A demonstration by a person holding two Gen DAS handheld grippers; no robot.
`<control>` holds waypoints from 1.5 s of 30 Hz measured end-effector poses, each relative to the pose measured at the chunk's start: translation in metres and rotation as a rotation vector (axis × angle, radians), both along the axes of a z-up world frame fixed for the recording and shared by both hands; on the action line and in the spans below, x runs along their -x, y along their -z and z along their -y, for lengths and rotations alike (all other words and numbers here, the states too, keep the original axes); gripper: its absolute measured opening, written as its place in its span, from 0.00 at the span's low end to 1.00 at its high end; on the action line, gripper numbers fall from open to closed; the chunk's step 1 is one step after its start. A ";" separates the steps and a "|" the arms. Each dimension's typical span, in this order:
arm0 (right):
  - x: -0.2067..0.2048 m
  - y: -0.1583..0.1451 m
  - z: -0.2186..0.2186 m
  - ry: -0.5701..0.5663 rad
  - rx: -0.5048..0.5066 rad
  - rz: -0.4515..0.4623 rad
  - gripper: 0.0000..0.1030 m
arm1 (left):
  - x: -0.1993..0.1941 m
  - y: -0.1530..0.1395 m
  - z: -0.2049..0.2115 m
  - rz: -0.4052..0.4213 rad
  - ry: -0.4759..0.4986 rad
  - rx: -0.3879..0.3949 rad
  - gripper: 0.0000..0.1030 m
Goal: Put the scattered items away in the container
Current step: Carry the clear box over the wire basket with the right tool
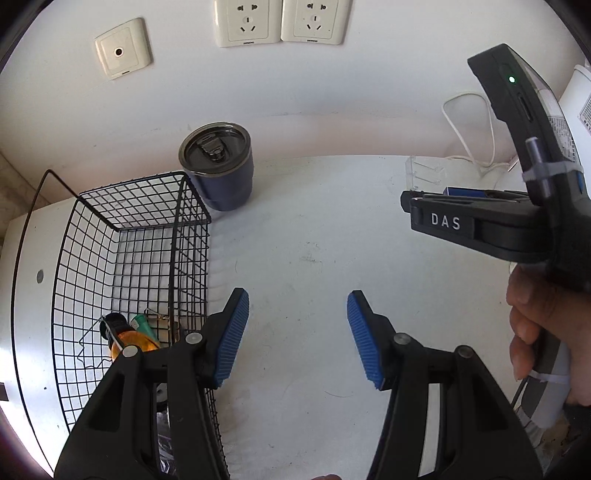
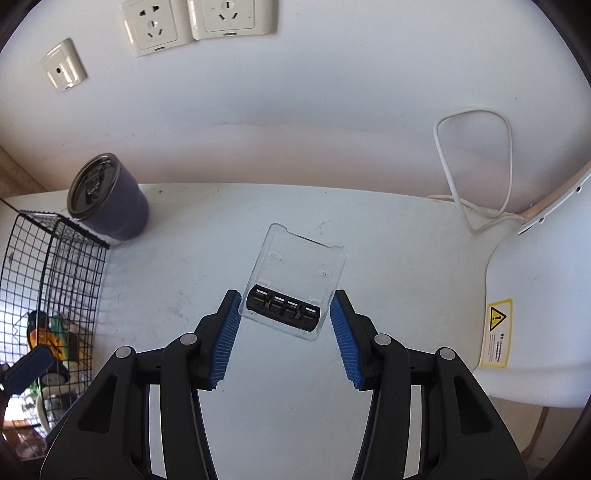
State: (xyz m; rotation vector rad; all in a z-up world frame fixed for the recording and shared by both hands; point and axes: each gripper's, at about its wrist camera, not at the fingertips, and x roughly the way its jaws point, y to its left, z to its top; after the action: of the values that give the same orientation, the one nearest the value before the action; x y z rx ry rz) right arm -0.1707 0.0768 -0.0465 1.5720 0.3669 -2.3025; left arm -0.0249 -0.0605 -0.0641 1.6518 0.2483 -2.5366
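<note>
1. two hand-held grippers in play: my right hand-held gripper (image 2: pixel 285 334) has its jaws apart around the case (image 2: pixel 295 280), a pad just beside each long edge, and i see no pad pressing on it.
2. my left hand-held gripper (image 1: pixel 297 338) stands apart too, with nothing between its pads, beside the basket (image 1: pixel 110 258).
3. the case lies flat on the table (image 2: pixel 207 258), well apart from the basket, where a few small items already sit.
4. i judge the case light, stiff and slick: thin clear plastic that could crack or skid. i would take it across the narrow width, near the dark insert (image 2: pixel 284 308).
5. readable writing: "das" on the right tool (image 1: pixel 446 222) in the left view. the yellow warning sticker (image 2: pixel 496 334) and the socket (image 2: pixel 225 16) marks are too small to read.
</note>
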 end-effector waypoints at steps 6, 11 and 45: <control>-0.025 -0.001 0.024 -0.081 0.007 -0.012 0.48 | -0.028 -0.002 0.015 -0.008 -0.072 0.009 0.50; -0.046 -0.013 0.046 -0.148 0.019 -0.029 0.48 | -0.054 -0.004 0.028 -0.009 -0.130 0.016 0.50; -0.158 -0.039 0.209 -0.608 0.088 -0.022 0.48 | -0.174 -0.021 0.105 -0.008 -0.482 0.085 0.50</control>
State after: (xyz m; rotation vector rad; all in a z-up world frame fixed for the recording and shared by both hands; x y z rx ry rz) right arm -0.0128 -0.1317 -0.0076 1.1806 0.6380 -1.8355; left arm 0.1491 -0.1651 -0.0428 1.3507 0.4679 -2.1595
